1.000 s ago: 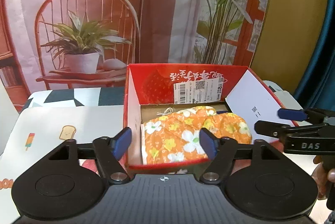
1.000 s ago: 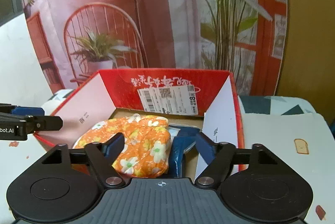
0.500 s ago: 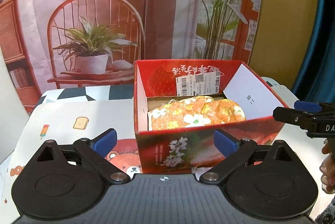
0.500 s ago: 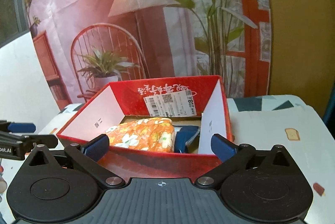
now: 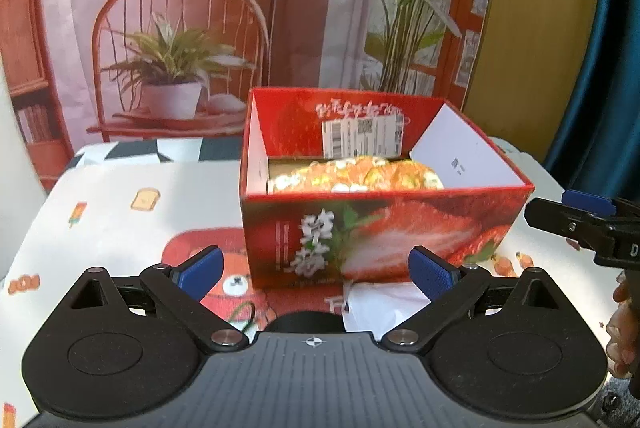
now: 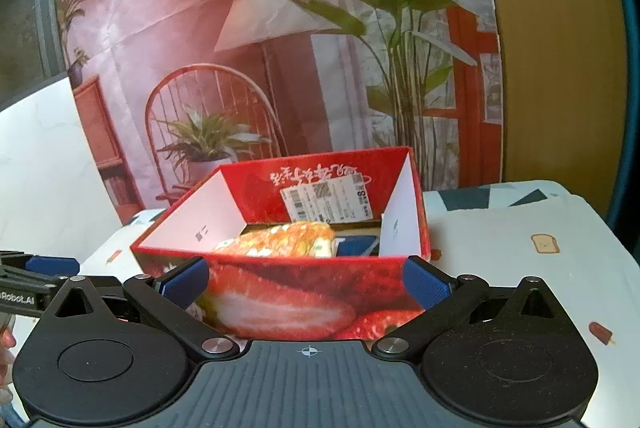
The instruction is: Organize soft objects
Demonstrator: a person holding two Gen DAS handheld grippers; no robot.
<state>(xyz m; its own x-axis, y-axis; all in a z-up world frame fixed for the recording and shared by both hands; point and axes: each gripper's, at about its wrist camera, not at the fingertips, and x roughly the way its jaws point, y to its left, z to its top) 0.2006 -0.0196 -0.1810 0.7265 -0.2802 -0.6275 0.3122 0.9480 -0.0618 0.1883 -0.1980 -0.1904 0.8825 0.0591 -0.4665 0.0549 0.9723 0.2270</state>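
Both tools spread wide, empty. Orange floral cloth lies inside red box w/ a blue item, just ahead of left tool & right tool on bench.

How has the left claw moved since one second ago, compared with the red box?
Yes. The left claw has backed out of the red box: earlier its fingers reached over the orange floral cloth inside, now they sit open before the box's front wall.
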